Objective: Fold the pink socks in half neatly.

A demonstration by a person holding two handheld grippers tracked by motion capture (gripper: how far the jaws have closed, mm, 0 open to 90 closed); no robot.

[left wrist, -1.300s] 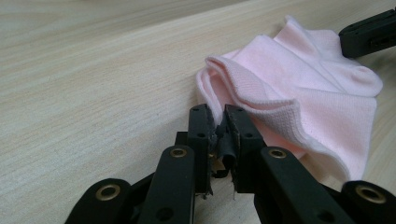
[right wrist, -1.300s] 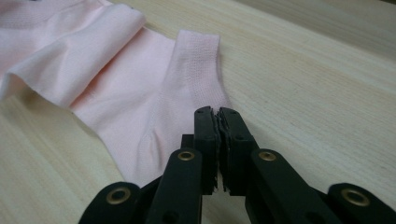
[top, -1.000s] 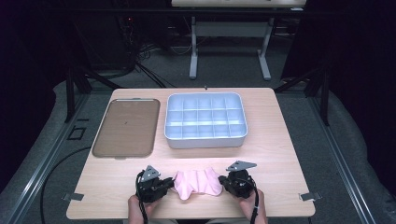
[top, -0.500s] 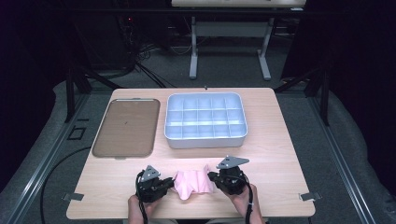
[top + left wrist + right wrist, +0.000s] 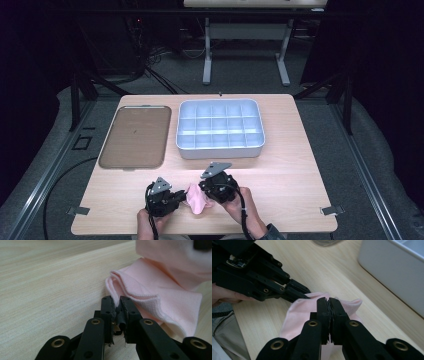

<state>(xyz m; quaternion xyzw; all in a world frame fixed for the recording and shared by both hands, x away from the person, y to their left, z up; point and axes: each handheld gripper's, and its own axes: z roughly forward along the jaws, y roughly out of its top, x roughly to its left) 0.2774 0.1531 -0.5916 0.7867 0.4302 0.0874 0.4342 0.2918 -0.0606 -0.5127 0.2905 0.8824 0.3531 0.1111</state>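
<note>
In the high view, I saw the small pale pink knitted cloth (image 5: 197, 202) bunched low in the frame, just below centre, between my left gripper (image 5: 181, 197) and right gripper (image 5: 204, 186), with the white compartmented plastic bin (image 5: 220, 150) above it. In the left gripper view, that gripper (image 5: 118, 302) was clamped on the cloth's ribbed, doubled hem (image 5: 125, 291) at centre frame. In the right gripper view, that gripper (image 5: 329, 301) was pinched tight on a soft fold of the cloth (image 5: 298, 315).
</note>
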